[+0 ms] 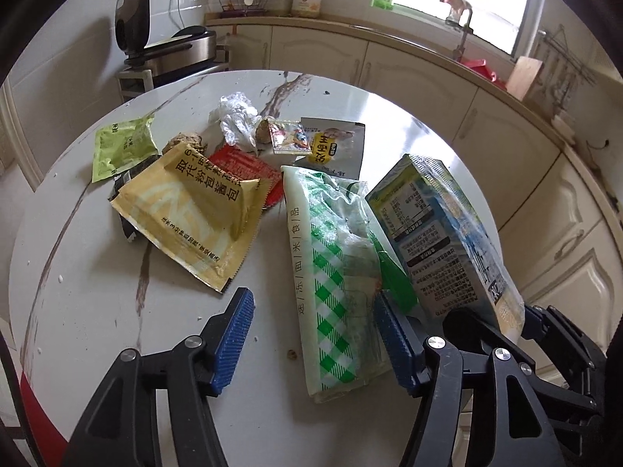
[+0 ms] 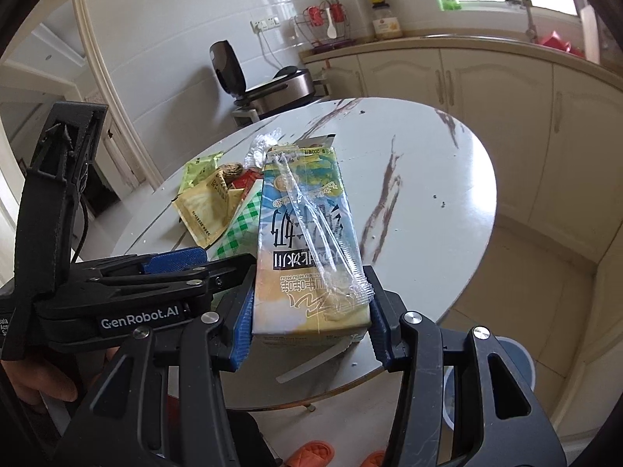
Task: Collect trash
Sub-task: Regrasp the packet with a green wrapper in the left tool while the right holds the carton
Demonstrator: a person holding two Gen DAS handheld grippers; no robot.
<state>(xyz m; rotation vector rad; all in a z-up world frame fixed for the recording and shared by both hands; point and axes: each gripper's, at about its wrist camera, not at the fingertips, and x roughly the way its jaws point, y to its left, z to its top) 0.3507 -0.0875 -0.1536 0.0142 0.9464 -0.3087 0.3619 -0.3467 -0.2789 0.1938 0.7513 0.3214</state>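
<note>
My right gripper (image 2: 307,321) is shut on a blue and yellow milk carton (image 2: 307,241) with a wrapped straw on it, held above the round white table (image 2: 428,179). The carton (image 1: 440,229) also shows at the right of the left wrist view. My left gripper (image 1: 313,334) is open and empty, its fingers either side of the near end of a green-checked food bag (image 1: 331,272). Further back lie a yellow sachet (image 1: 194,218), a red wrapper (image 1: 249,167), a green packet (image 1: 122,146), crumpled clear plastic (image 1: 235,116) and small packets (image 1: 335,144).
Cream kitchen cabinets (image 1: 428,78) curve behind the table, with a sink and window at the right. A steel appliance (image 1: 183,52) stands at the back left. A blue and white bin (image 2: 506,369) sits on the floor under my right gripper. Orange slippers (image 2: 311,453) lie below.
</note>
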